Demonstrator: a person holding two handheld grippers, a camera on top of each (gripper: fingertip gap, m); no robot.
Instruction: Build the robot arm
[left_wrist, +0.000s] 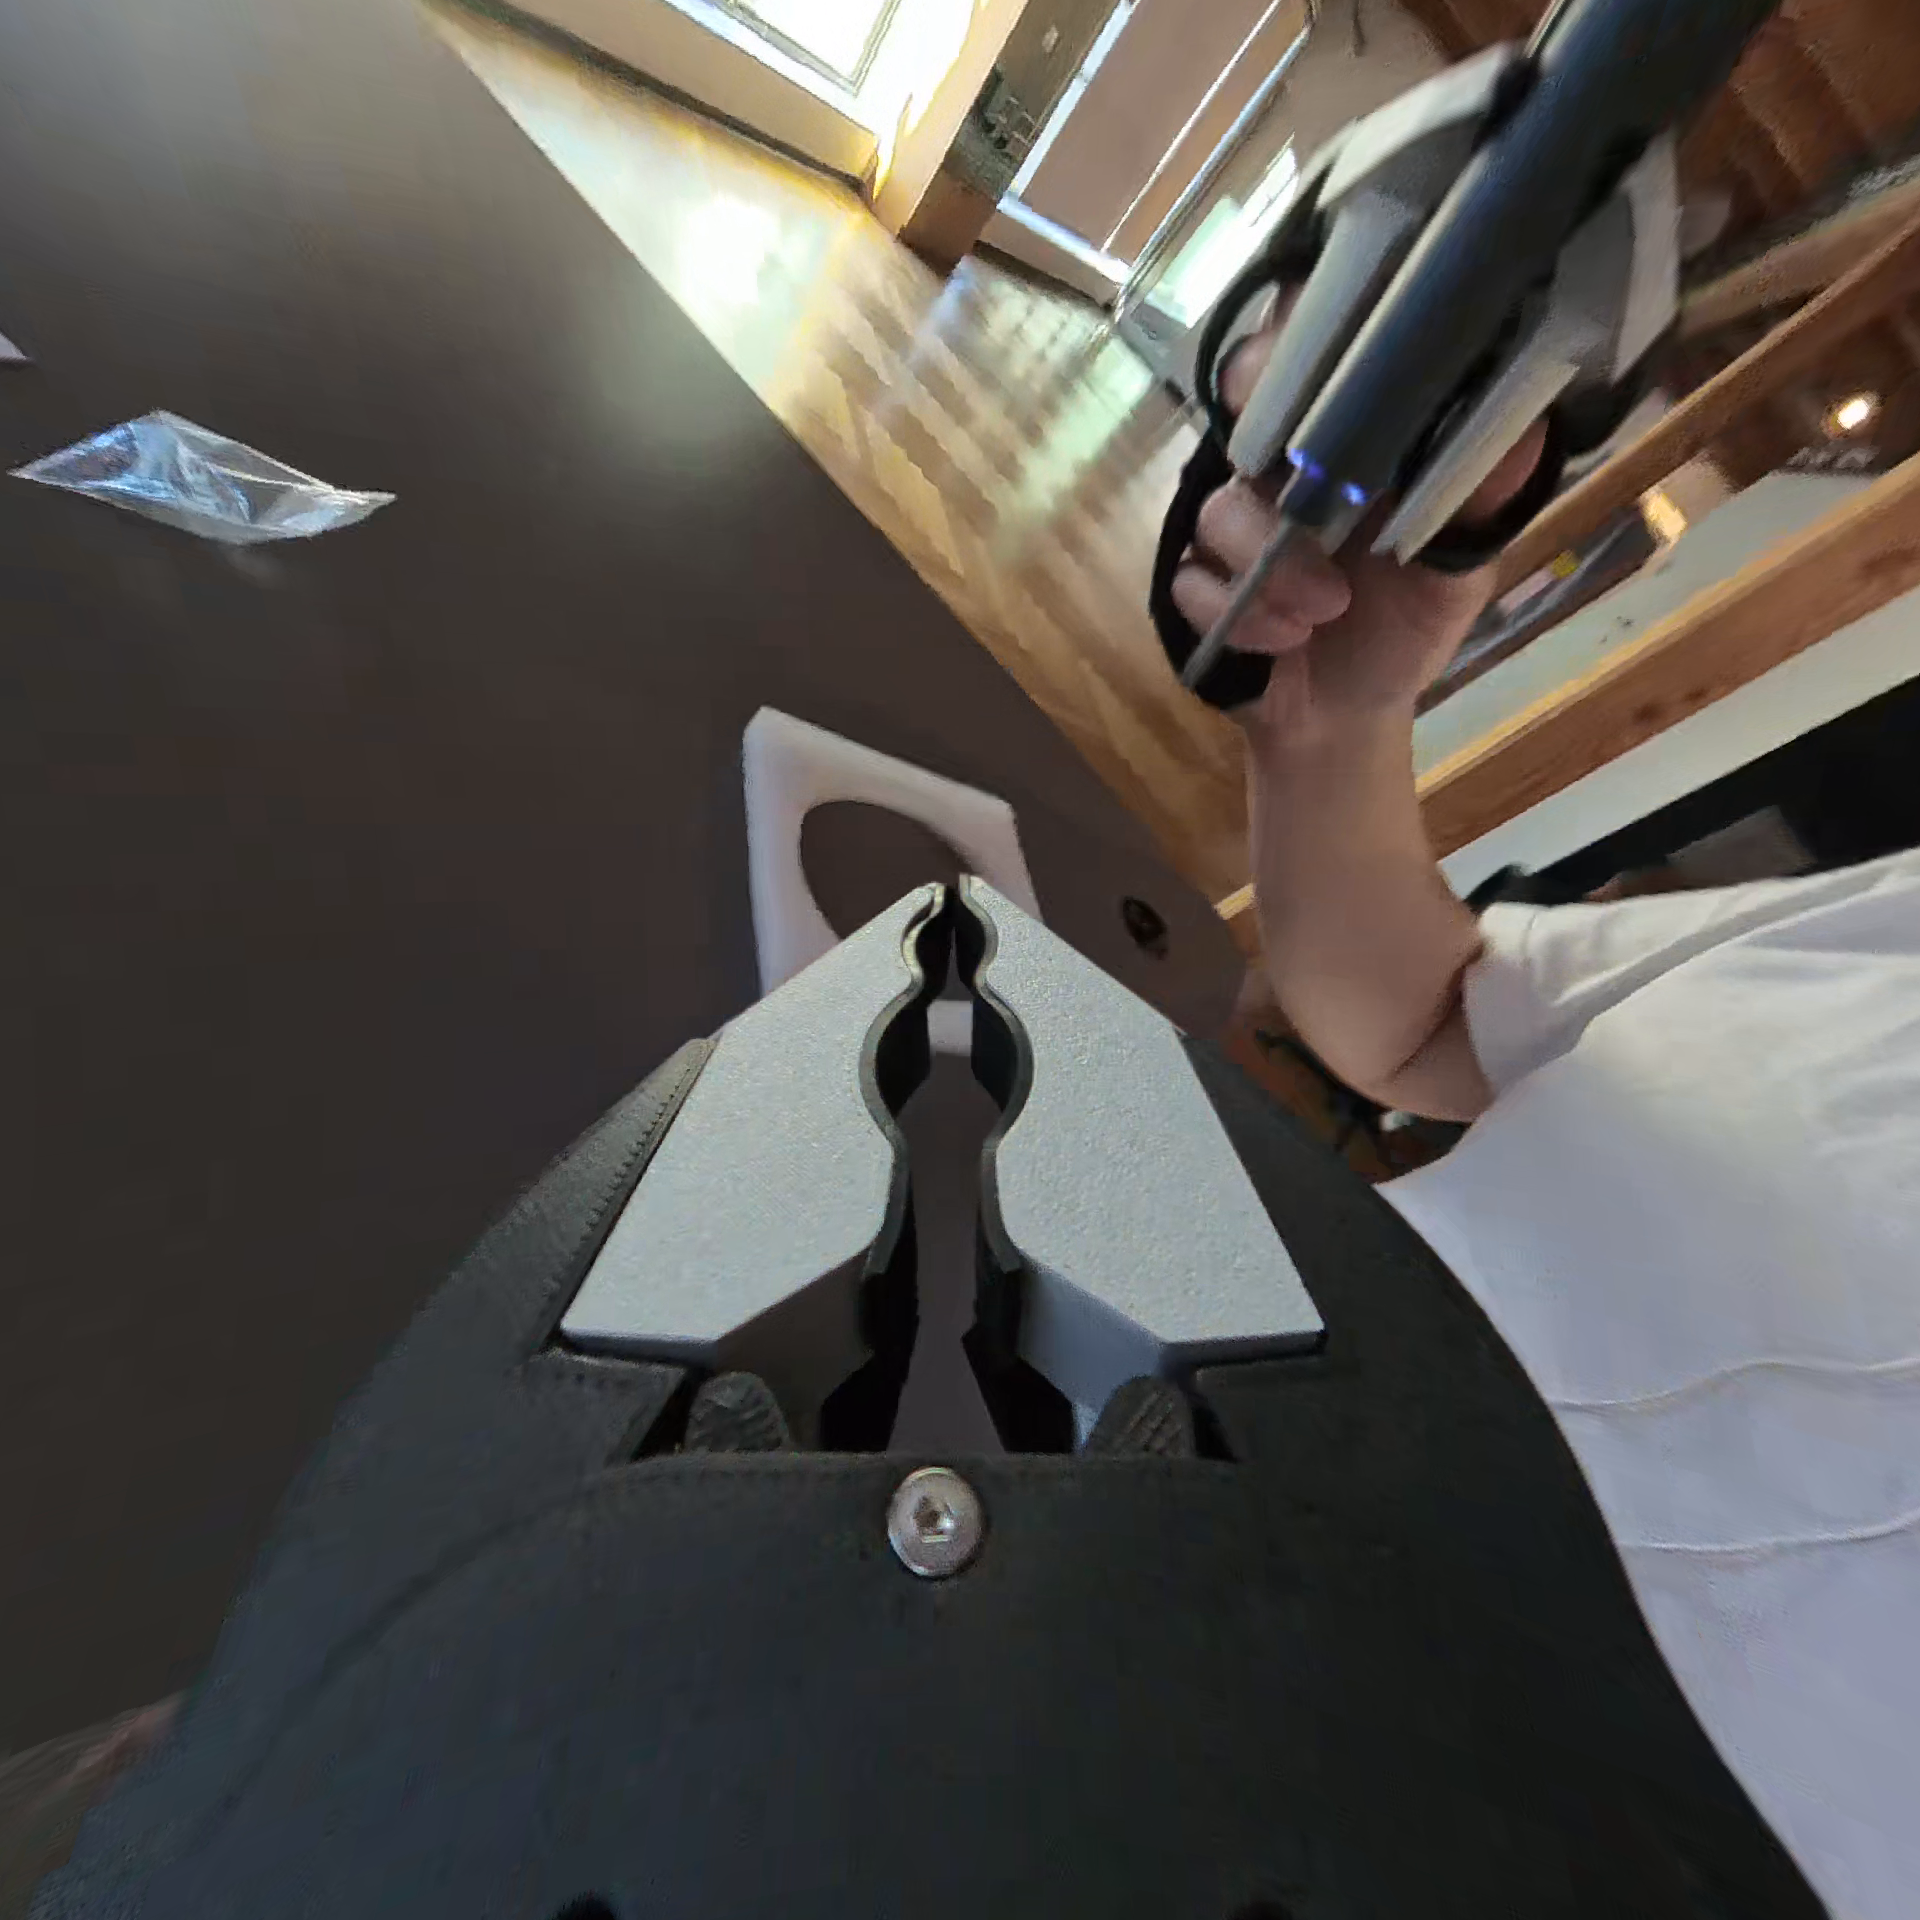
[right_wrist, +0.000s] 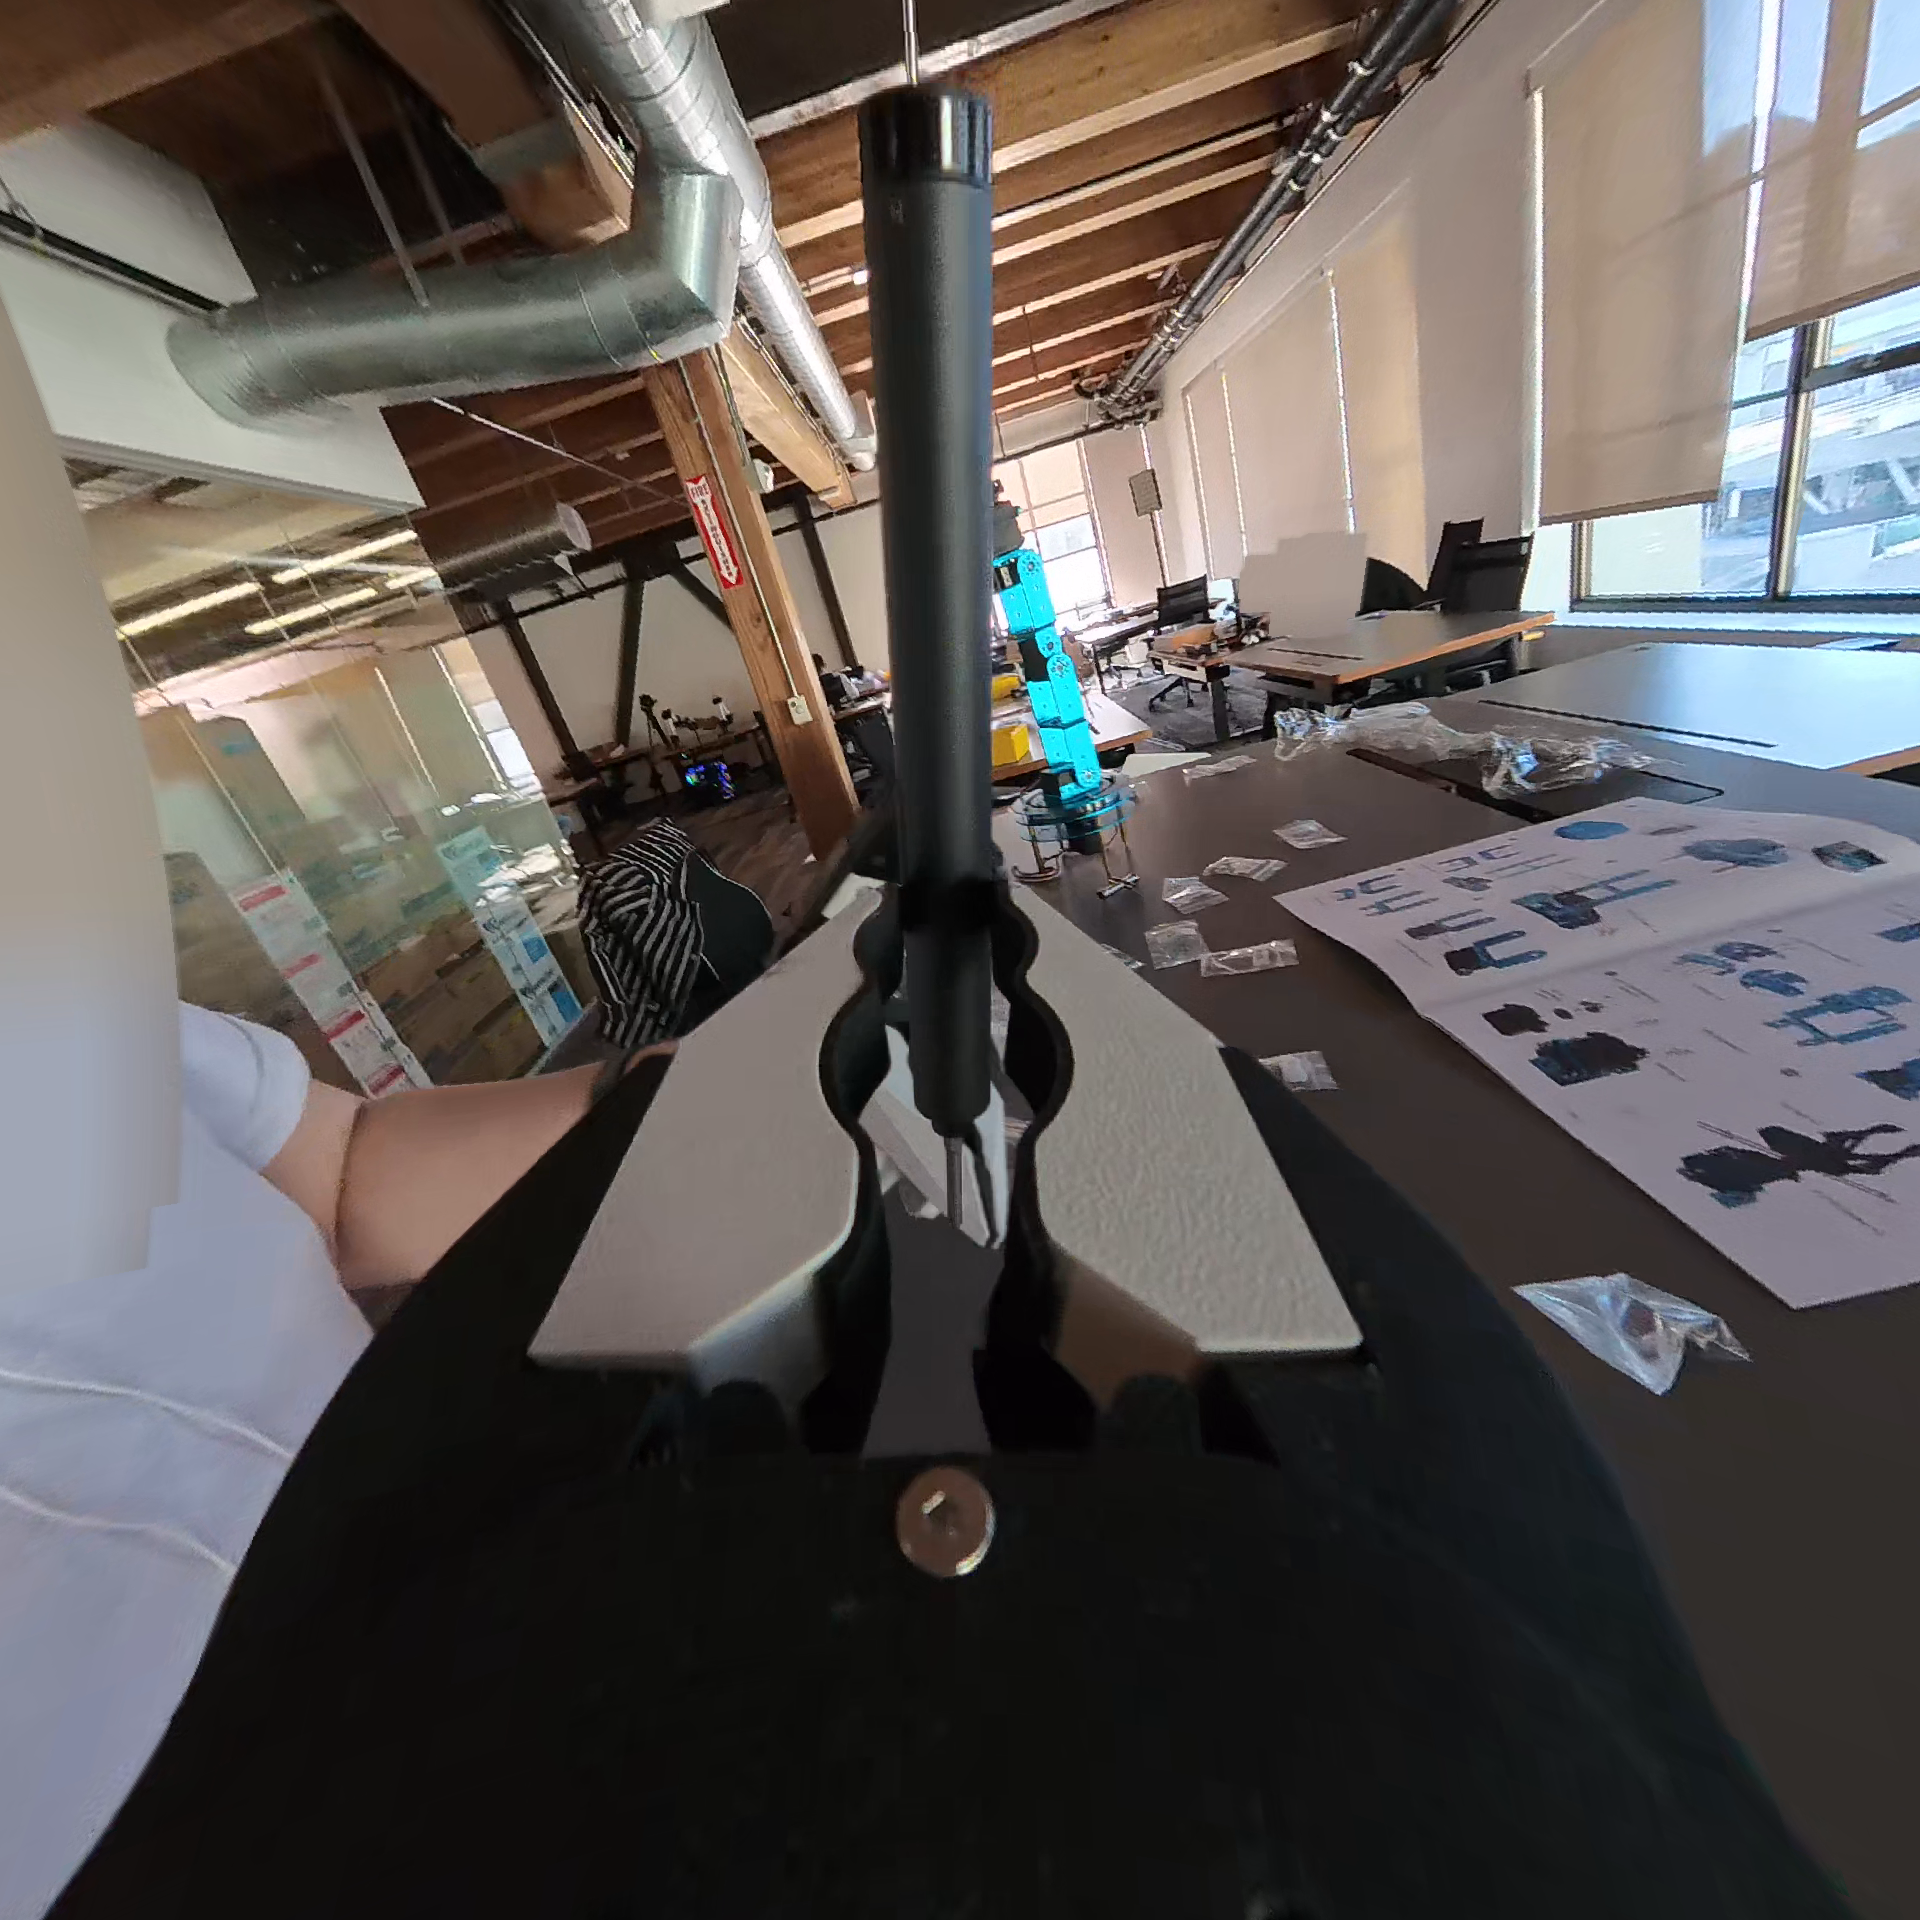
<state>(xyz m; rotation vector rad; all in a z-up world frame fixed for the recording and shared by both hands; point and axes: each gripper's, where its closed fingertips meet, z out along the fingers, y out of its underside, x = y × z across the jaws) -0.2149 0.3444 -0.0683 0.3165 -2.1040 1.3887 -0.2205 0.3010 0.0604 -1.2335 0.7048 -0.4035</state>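
My right fingers (right_wrist: 940, 914) clamp the electric screwdriver (right_wrist: 930, 499) upright at twelve o'clock; left fingers (left_wrist: 951, 902) together, empty, over the white bracket (left_wrist: 790, 769) on the bench (left_wrist: 416, 831).

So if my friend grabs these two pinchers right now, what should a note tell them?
Left gripper: shut, empty, above a white frame with a round hole on the dark table.
Right gripper: shut on a dark electric screwdriver, held upright off the table.
Around: small clear bags, a printed sheet, a blue robot arm.
Done and left: cannot tell from these pictures.
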